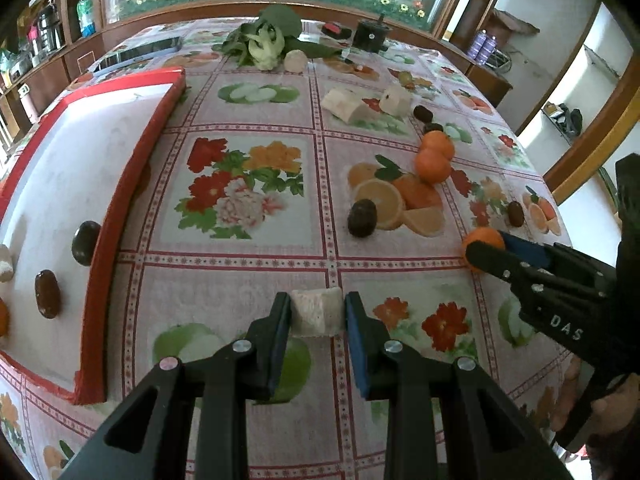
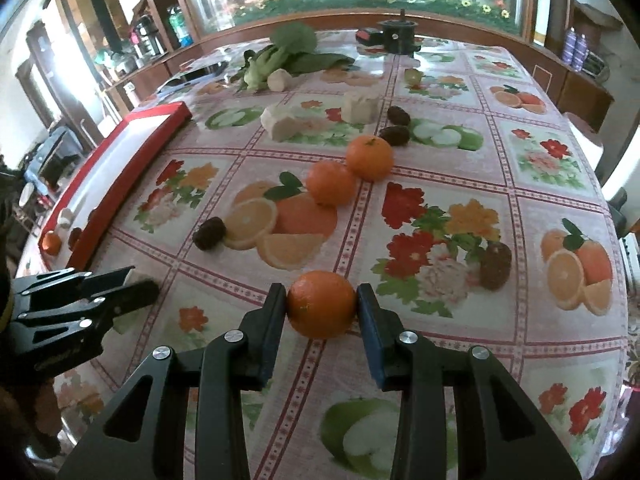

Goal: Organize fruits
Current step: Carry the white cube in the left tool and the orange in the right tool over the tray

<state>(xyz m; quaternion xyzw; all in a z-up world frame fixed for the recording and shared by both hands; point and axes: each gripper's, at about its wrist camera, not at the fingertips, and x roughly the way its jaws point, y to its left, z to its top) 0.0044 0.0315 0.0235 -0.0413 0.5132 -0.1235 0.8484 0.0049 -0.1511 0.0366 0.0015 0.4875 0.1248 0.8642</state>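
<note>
My left gripper (image 1: pixel 317 312) is shut on a pale white fruit chunk (image 1: pixel 317 311) just above the tablecloth. My right gripper (image 2: pixel 321 305) is shut on an orange (image 2: pixel 321 305); it also shows in the left wrist view (image 1: pixel 486 249). A red-rimmed white tray (image 1: pixel 100 216) at the left holds dark fruits (image 1: pixel 85 242), a white piece and an orange. Two more oranges (image 2: pixel 350 168) lie mid-table, with dark brown fruits (image 2: pixel 209 233) and white chunks (image 2: pixel 282 122) scattered around.
Leafy greens (image 1: pixel 264 38) and a black pot (image 1: pixel 372 34) stand at the table's far end. The table's right edge (image 2: pixel 612 216) is near a brown fruit (image 2: pixel 496 266). Shelves with bottles line the left wall.
</note>
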